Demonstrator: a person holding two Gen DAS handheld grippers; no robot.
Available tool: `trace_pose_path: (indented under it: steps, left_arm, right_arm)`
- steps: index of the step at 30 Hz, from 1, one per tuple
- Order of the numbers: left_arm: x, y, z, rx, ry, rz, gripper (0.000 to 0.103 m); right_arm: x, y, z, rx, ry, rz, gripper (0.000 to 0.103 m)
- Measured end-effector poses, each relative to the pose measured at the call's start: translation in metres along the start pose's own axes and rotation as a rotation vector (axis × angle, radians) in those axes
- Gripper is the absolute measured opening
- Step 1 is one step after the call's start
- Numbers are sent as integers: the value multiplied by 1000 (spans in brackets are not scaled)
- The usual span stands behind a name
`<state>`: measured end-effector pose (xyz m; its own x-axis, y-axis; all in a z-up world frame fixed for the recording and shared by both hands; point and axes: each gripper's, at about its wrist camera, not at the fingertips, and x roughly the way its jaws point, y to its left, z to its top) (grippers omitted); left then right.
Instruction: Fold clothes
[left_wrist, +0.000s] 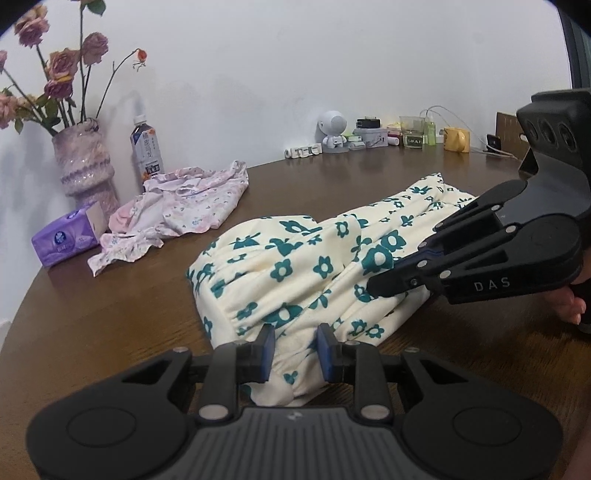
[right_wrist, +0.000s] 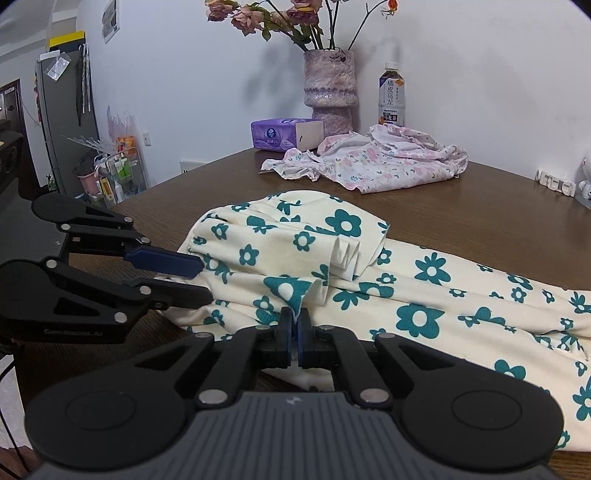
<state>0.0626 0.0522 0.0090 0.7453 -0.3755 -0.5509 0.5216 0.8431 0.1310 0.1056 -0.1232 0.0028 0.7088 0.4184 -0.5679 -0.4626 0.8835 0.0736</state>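
Both tools pinch the cream floral garment (right_wrist: 424, 291): left tool (left_wrist: 295, 345), right tool (right_wrist: 295, 325).

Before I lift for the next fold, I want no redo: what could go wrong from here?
The right gripper pinches only a thin edge of the cream floral garment, so it may slip out. The left gripper holds a thick bunch of that cloth, so layers could drag unevenly. A wide sweep might catch the pink floral garment nearby on the table.

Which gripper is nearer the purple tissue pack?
Left. The left gripper holds the green-flowered garment at the end facing the tissue pack; the right gripper grips farther along it.
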Motion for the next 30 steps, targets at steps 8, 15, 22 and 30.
trace_pose_path:
  steps: [8,15,22,30]
  left_arm:
    - [-2,1,-1,-24,-5,-4,24]
    - [-5,0,-1,-49,-12,8,24]
    - [-16,0,1,-96,-40,66,23]
    - [-8,5,-2,-138,-3,65,23]
  right_arm:
    - [0,1,0,-6,0,-4,2]
    - [0,1,1,-6,1,-6,3]
    - [0,1,0,-3,1,-4,3]
    - [1,1,1,-7,1,-7,3]
